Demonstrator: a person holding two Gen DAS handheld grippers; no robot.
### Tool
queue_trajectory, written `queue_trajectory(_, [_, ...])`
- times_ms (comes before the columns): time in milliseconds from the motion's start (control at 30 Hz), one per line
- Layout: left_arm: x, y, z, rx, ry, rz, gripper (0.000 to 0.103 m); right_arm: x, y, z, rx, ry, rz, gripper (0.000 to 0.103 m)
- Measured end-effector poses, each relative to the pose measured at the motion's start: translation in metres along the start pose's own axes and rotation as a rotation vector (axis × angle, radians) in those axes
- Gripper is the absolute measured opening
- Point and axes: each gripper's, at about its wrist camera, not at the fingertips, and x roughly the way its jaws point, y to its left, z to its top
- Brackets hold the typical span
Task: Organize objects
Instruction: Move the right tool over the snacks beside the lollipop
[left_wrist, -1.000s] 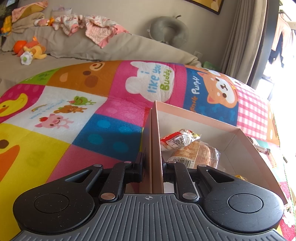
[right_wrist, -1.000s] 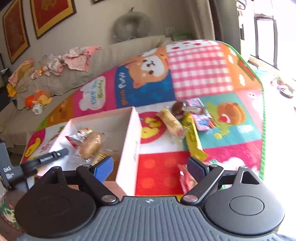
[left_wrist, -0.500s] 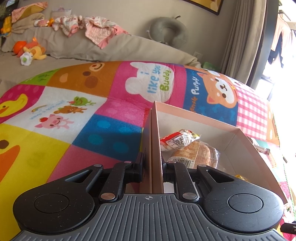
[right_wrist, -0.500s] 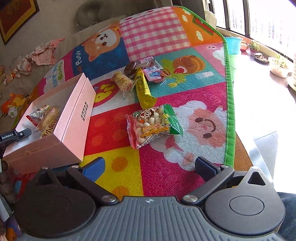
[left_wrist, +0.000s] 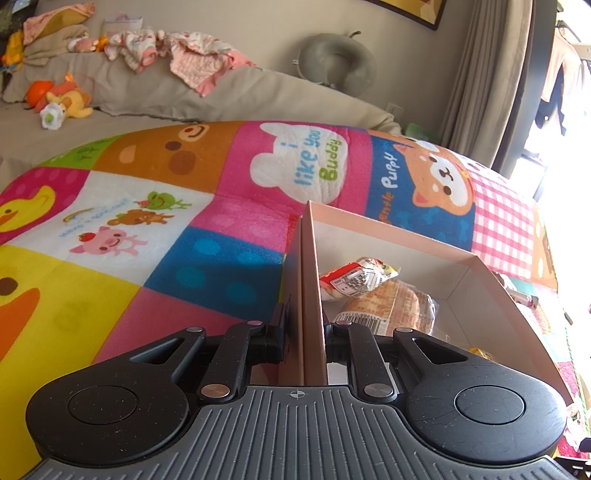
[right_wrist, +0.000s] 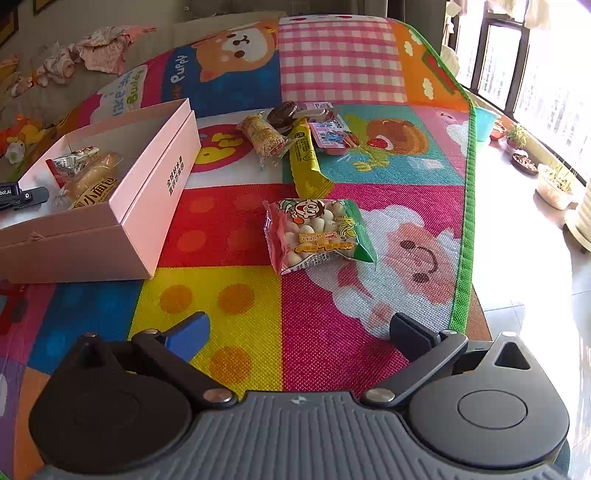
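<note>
My left gripper (left_wrist: 304, 325) is shut on the near side wall of the open pink box (left_wrist: 308, 280), one finger outside and one inside. A red-white packet (left_wrist: 354, 280) and a bread packet (left_wrist: 391, 306) lie in the box. In the right wrist view the pink box (right_wrist: 147, 199) sits at the left of the mat. My right gripper (right_wrist: 299, 328) hangs wide open over the mat with nothing between its fingers. A red and green snack bag (right_wrist: 317, 232) lies a little ahead of it. Farther off lie a yellow bar (right_wrist: 306, 162), a cracker pack (right_wrist: 264, 138) and a jelly pack (right_wrist: 332, 136).
A colourful cartoon play mat (right_wrist: 229, 295) covers the table, and its green edge (right_wrist: 465, 221) drops off at the right toward a sunlit floor with plant pots (right_wrist: 554, 184). A sofa (left_wrist: 147, 92) with clothes and toys stands behind the table.
My right gripper has sunk and tipped down toward the mat, away from the box, and its jaws have spread wider. The left gripper and the box have not moved.
</note>
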Motion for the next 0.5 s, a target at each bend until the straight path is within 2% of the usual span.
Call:
queue_trajectory(133, [0.000,0.000,-0.001,-0.002,0.003,-0.002,0.017,0.000,-0.010,0.009,0.060,0.001,0.041,0.103])
queue_trajectory(200, [0.000,0.000,-0.001,-0.001,0.003,-0.001,0.017,0.001,-0.014,0.014,0.075,-0.013,0.026,0.103])
queue_trajectory(333, [0.000,-0.001,-0.001,0.000,0.003,0.000,0.017,-0.002,-0.016,0.024,0.058,-0.062,-0.007,0.103])
queue_trajectory(500, [-0.001,-0.001,-0.001,0.000,0.002,0.001,0.017,-0.003,-0.018,0.052,0.030,-0.120,0.019,0.103])
